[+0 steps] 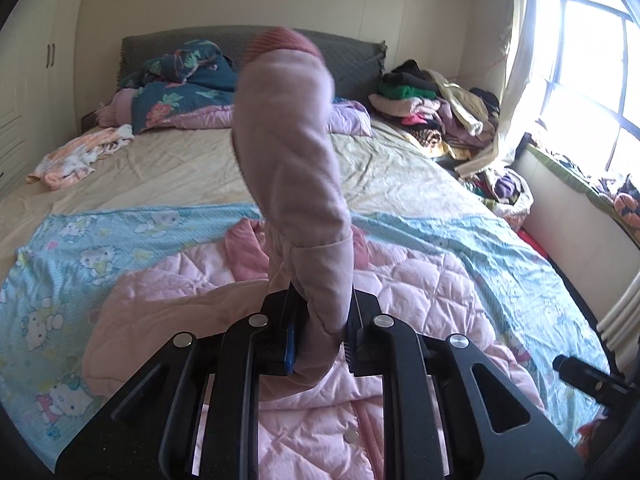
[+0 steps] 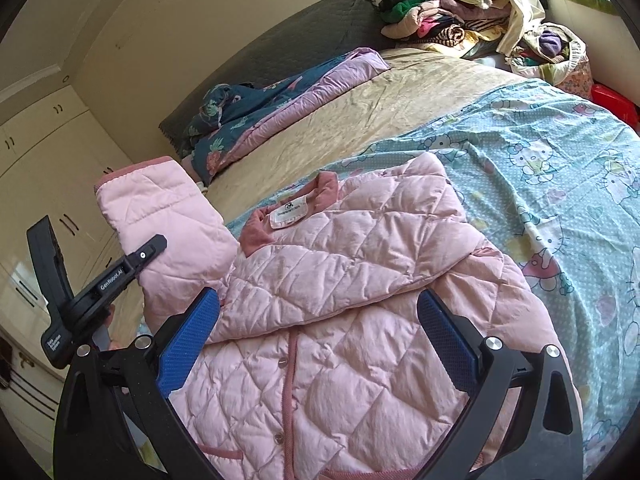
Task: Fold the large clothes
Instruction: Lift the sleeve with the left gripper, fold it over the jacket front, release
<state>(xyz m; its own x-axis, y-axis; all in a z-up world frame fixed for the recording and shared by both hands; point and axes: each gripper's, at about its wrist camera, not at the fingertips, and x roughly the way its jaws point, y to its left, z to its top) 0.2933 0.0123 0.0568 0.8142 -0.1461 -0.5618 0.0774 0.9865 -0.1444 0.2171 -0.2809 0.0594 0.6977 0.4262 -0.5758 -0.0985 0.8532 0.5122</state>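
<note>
On the bed [image 2: 400, 92], over a blue cartoon-print sheet [image 2: 560, 168], we see a pink quilted jacket [image 2: 340, 300] lying front up, collar toward the headboard. At the left, our left tongs [image 1: 322, 320] are clamped on the jacket's sleeve [image 1: 288, 152], which stands up from them with its ribbed cuff topmost. Further right, our right tongs [image 2: 316, 328] hang above the jacket's chest, their blue pads [image 2: 188, 340] wide apart and holding nothing. We judge the jacket light, puffy and soft, a little slick, and likely to spring back from a fold. Seams, cuffs and the hem edge look like the firmest places to pinch.
</note>
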